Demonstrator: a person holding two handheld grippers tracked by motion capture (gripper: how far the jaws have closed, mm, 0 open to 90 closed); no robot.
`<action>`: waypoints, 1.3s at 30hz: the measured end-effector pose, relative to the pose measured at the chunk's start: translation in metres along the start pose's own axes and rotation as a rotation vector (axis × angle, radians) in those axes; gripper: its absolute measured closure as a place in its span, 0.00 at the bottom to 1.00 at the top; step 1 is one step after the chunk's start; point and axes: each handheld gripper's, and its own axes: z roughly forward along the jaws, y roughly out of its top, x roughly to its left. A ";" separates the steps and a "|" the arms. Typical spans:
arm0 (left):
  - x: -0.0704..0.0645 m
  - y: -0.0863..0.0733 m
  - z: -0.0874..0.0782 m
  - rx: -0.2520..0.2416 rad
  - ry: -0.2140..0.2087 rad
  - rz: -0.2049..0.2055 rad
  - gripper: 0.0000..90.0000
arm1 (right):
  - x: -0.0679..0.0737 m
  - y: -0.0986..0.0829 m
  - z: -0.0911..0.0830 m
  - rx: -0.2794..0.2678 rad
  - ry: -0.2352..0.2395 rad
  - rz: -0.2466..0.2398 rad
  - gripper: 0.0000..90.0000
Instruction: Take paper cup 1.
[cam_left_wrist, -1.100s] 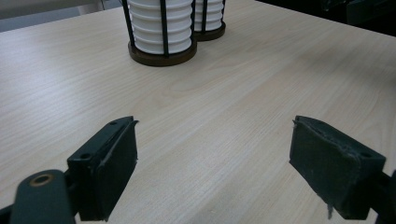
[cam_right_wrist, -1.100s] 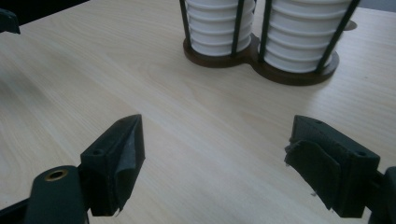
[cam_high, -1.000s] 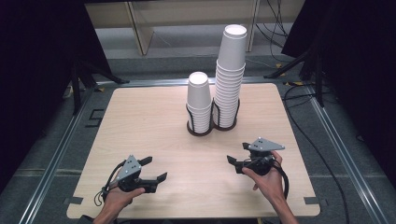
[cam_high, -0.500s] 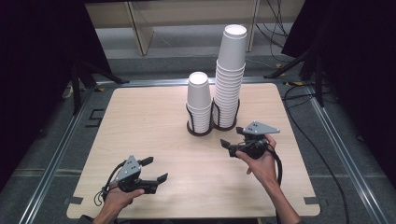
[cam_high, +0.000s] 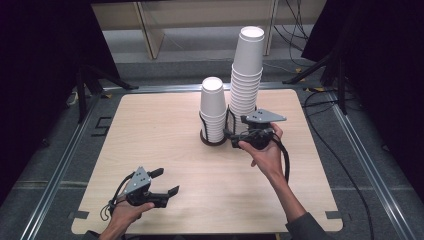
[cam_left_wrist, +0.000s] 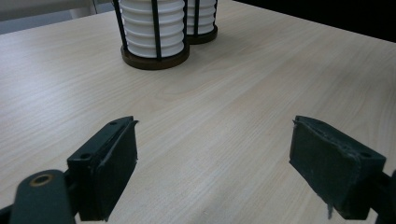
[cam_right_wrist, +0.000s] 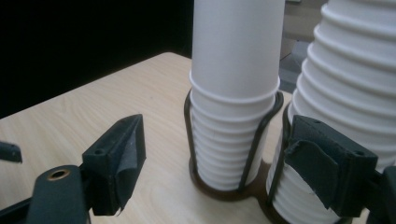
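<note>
Having advanced, right gripper (cam_high: 235, 140) now fronts shorter cup stack (cam_high: 212, 107).

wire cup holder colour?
Black wire cup holder, dark brown base; clearest in the right gripper view.

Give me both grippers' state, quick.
Left gripper: open, holding nothing, low over the table.
Right gripper: open, holding nothing, beside the shorter cup stack.

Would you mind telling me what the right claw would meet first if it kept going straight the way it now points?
Probably the shorter cup stack in its wire holder: it stands straight ahead between the open right claw jaws. The taller stack sits beside it.
</note>
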 end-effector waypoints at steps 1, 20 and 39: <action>0.000 0.000 0.001 -0.007 -0.003 -0.005 0.16 | 0.000 0.003 0.002 -0.006 -0.017 -0.011 0.22; 0.000 0.001 -0.002 0.012 0.008 0.004 0.16 | -0.002 0.045 0.046 -0.029 -0.039 0.016 0.22; -0.001 0.001 -0.002 -0.003 -0.003 -0.007 0.16 | 0.008 0.064 0.079 -0.009 -0.184 0.096 0.18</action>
